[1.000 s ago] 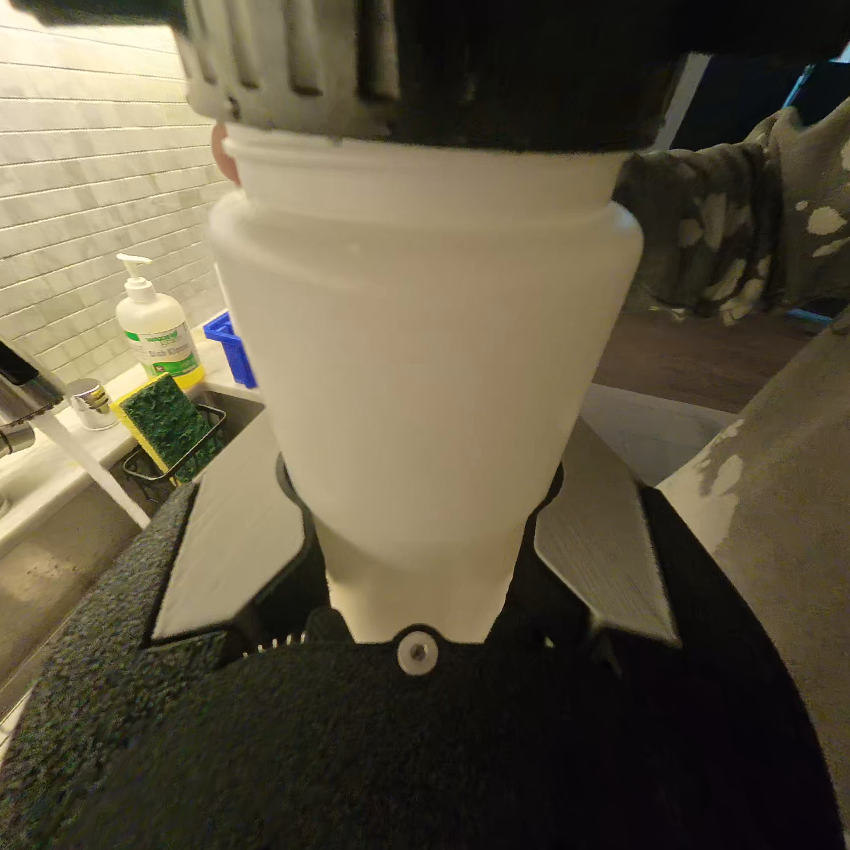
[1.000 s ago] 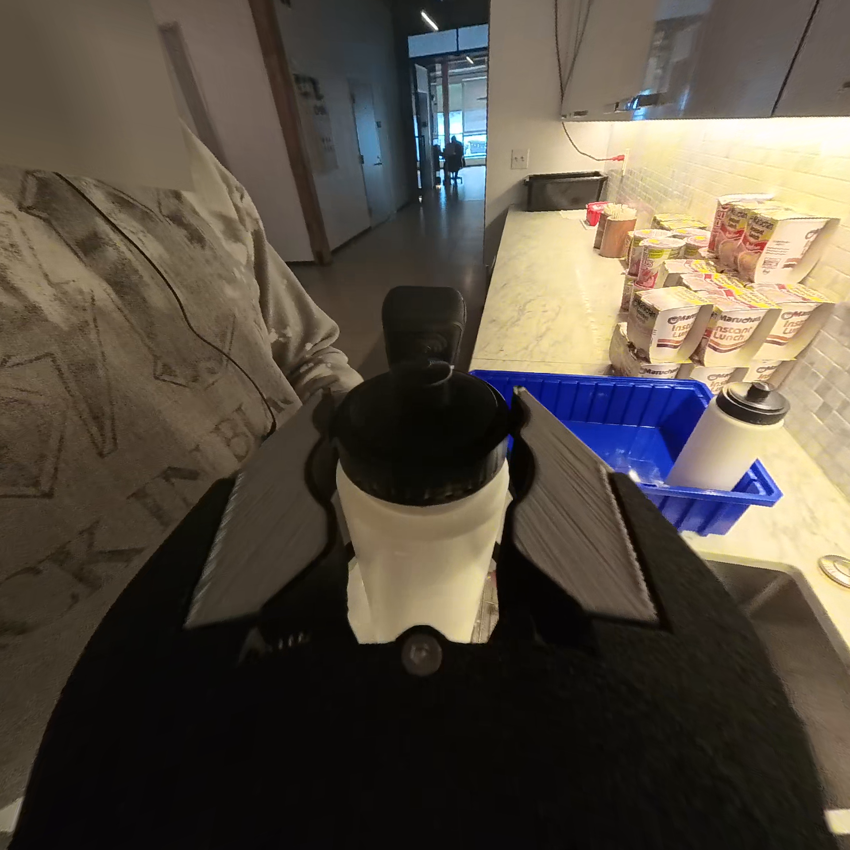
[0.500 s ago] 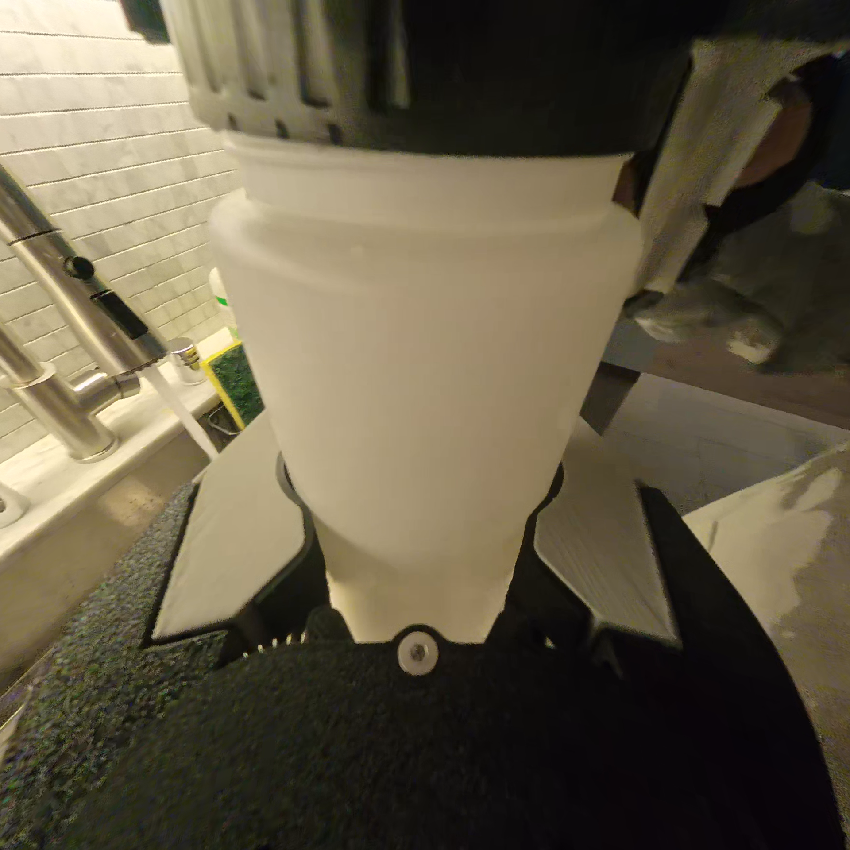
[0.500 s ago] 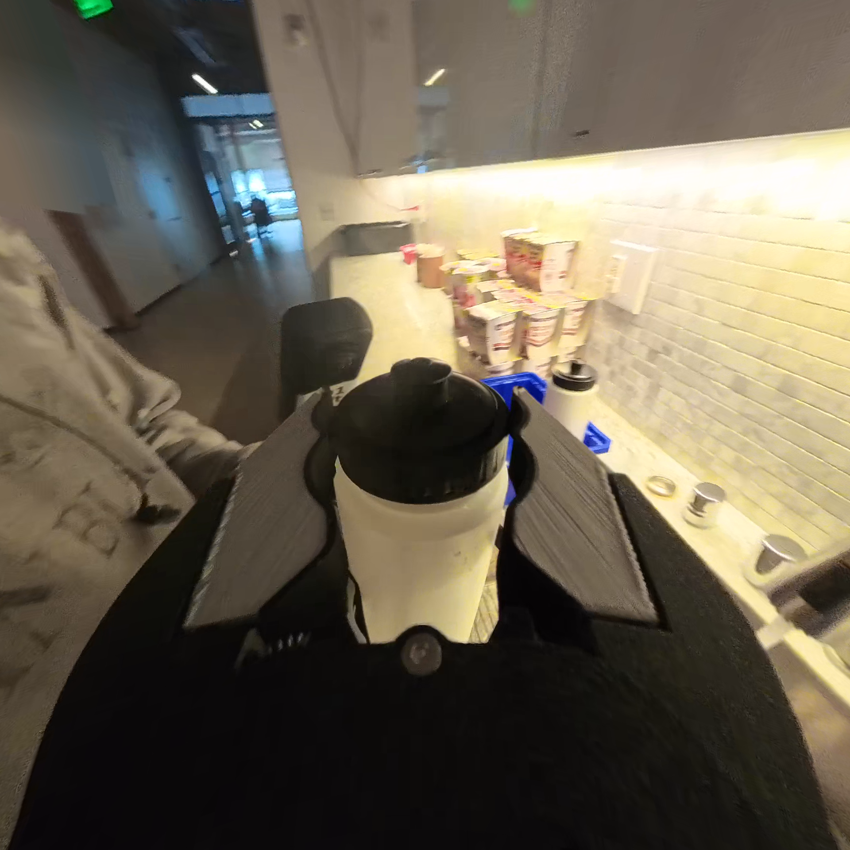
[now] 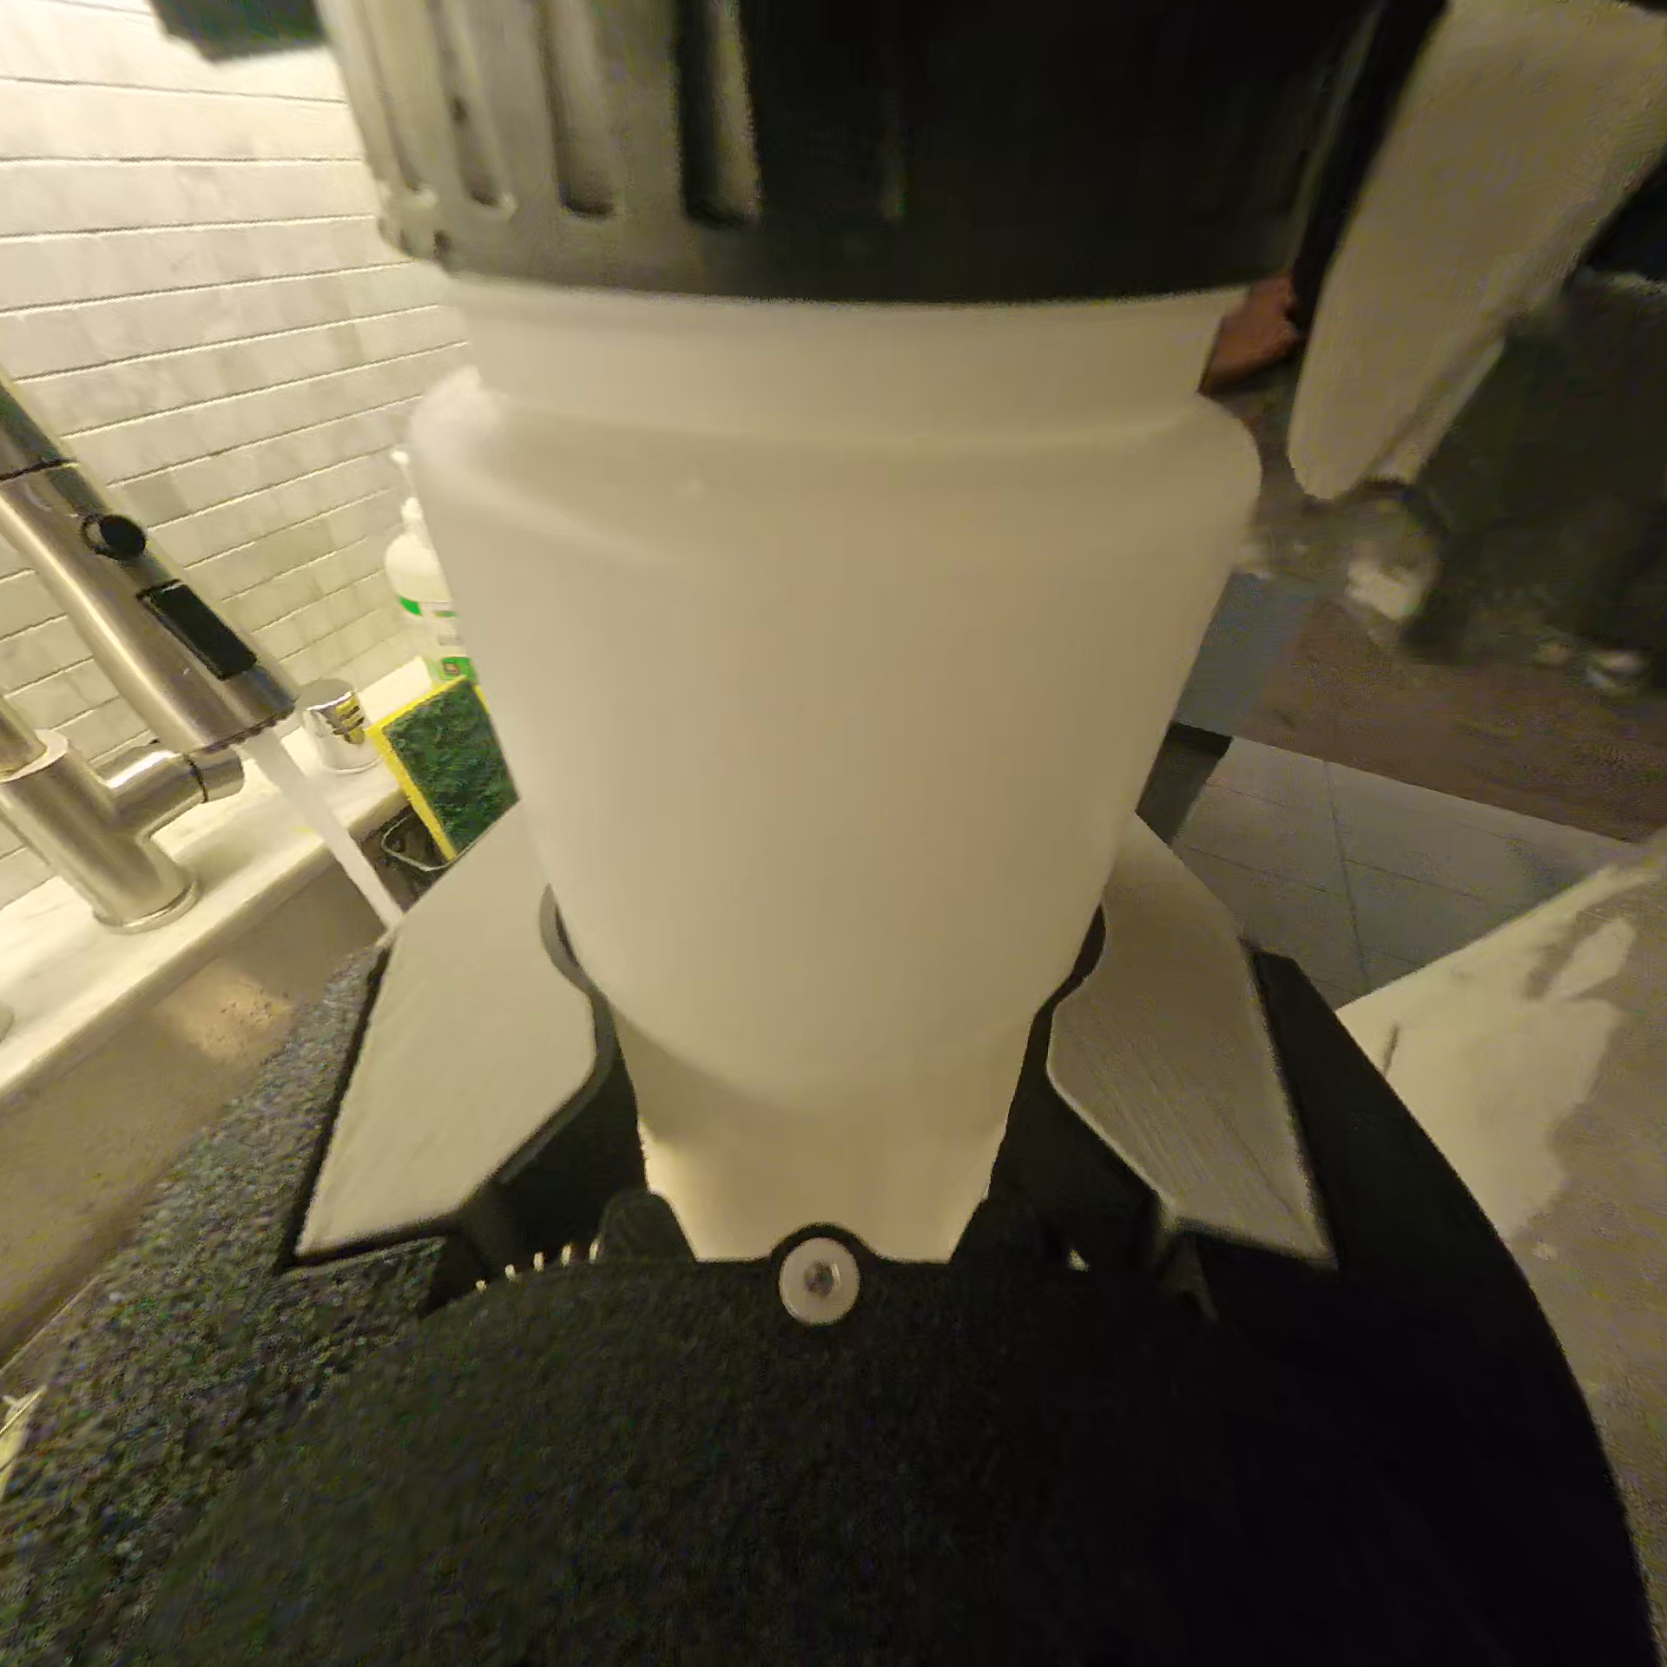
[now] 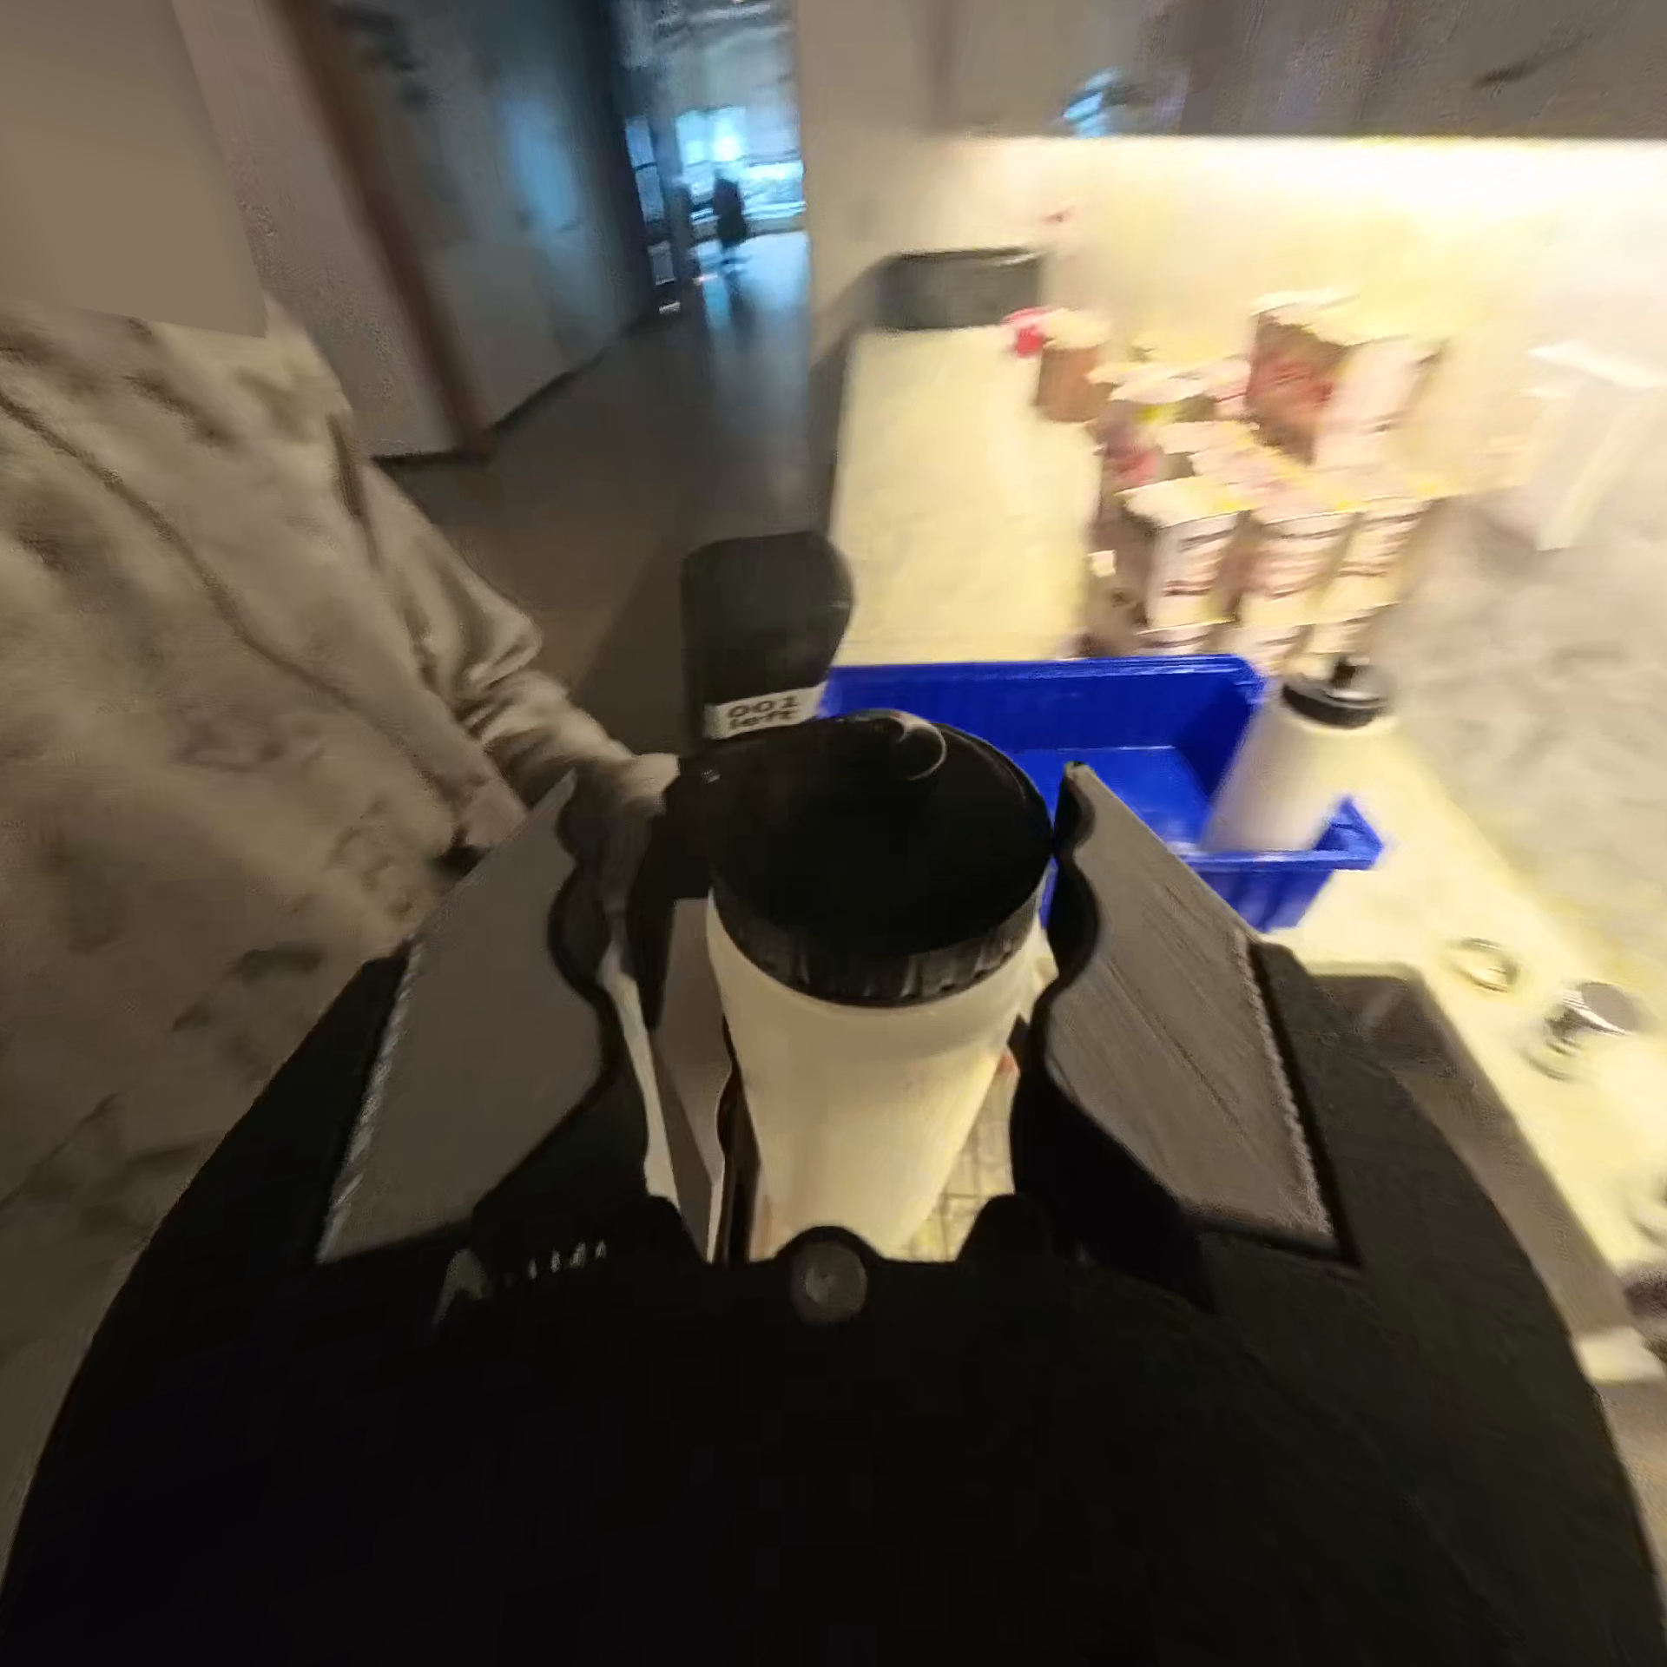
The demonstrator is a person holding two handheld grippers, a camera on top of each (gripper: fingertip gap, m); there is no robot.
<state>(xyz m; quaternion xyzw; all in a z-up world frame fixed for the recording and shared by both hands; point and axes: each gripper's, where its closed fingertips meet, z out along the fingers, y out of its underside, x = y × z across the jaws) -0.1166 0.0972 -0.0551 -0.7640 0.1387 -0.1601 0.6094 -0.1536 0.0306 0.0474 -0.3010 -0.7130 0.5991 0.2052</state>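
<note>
My left gripper [image 5: 821, 911] is shut on the body of a white plastic bottle [image 5: 830, 676], held upright close to the lens. The bottle's black ribbed lid [image 5: 902, 144] fills the top of the left wrist view. In the right wrist view the same bottle [image 6: 866, 1082] stands between my fingers, its black lid [image 6: 875, 848] uppermost. My right gripper [image 6: 821, 812] is open around the lid, with a clear gap on the left side and the right finger close to it. The left gripper's black body [image 6: 767, 622] shows behind the lid.
A steel faucet [image 5: 135, 631] runs water [image 5: 316, 812] into the sink at left, beside a soap bottle [image 5: 419, 586] and a green sponge [image 5: 451, 776]. A blue bin [image 6: 1082, 713] holds another white bottle [image 6: 1290, 767]; stacked cups [image 6: 1263, 505] stand behind. A person's sleeve [image 6: 225, 631] is at left.
My right gripper's jaws have spread apart and let go of the lid. The left gripper has carried the bottle closer to the running faucet. The right view has swung and blurred.
</note>
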